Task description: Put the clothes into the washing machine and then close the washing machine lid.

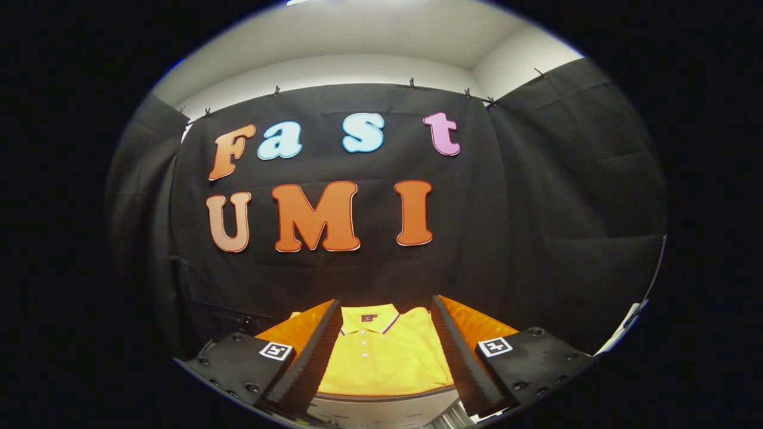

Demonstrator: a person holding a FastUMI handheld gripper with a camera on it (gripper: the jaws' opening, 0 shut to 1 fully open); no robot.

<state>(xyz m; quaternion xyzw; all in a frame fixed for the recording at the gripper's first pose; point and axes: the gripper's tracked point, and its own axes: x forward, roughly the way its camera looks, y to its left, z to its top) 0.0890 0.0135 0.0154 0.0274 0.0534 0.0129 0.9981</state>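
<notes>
Hovering with gripper (386, 333) wide apart, gripping nothing. Framing a yellow polo shirt (384, 357) between and just beyond the fingers, lying flat, collar away, on a pale surface (381, 408). Judging the pickup not yet begun. Suggesting: lowering onto the cloth near the placket, pinching a fold rather than one thin layer, closing fully before lifting, keeping sleeves from trailing. Washing machine whereabouts: cannot tell.

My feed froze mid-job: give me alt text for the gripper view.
A yellow polo shirt lies flat just ahead of the gripper, framed between its open fingers, which touch nothing. Black cloth walls hang behind.
</notes>
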